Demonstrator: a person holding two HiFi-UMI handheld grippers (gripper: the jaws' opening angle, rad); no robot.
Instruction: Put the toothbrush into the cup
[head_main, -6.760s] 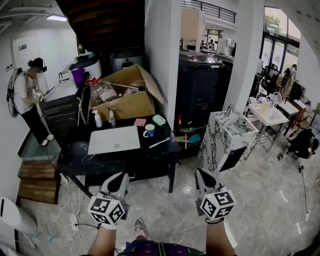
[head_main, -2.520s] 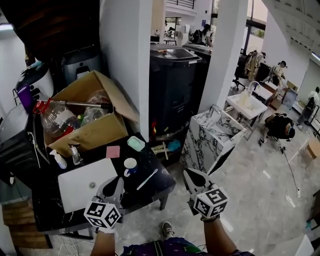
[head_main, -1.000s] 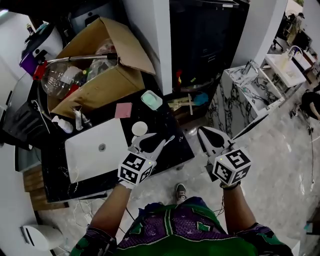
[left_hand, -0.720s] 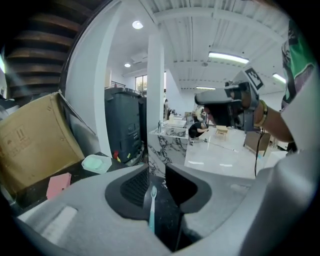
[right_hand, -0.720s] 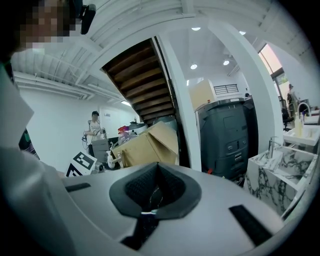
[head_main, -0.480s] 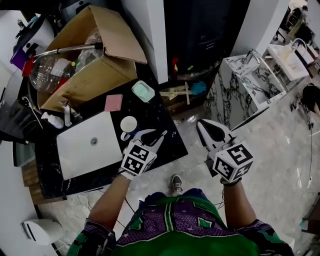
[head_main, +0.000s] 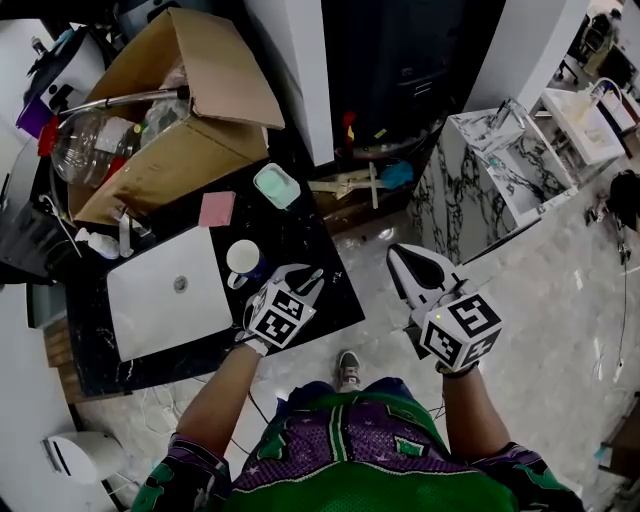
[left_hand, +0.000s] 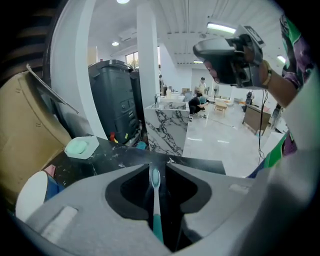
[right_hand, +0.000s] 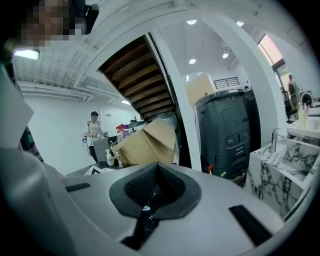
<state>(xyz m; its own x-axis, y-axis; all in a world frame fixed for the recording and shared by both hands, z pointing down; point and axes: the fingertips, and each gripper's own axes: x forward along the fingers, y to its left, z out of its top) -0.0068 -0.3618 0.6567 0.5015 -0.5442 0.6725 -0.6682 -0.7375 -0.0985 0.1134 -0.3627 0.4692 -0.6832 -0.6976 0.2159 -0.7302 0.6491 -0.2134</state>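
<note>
toothbrush: one, near the table's near edge
cup: one, mid-table
laptop: one, left part
soap dish: one, by the far edge
pink pad: one
small bottles: two, far-left edge
cardboard box: one
grippers: two, left gripper, right gripper

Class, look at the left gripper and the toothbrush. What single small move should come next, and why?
Probably close the left gripper on the toothbrush, perhaps after settling slightly lower. Its jaws stand apart with the toothbrush lying between them on the black table, not yet pinched, and the cup stands close by on its left.
</note>
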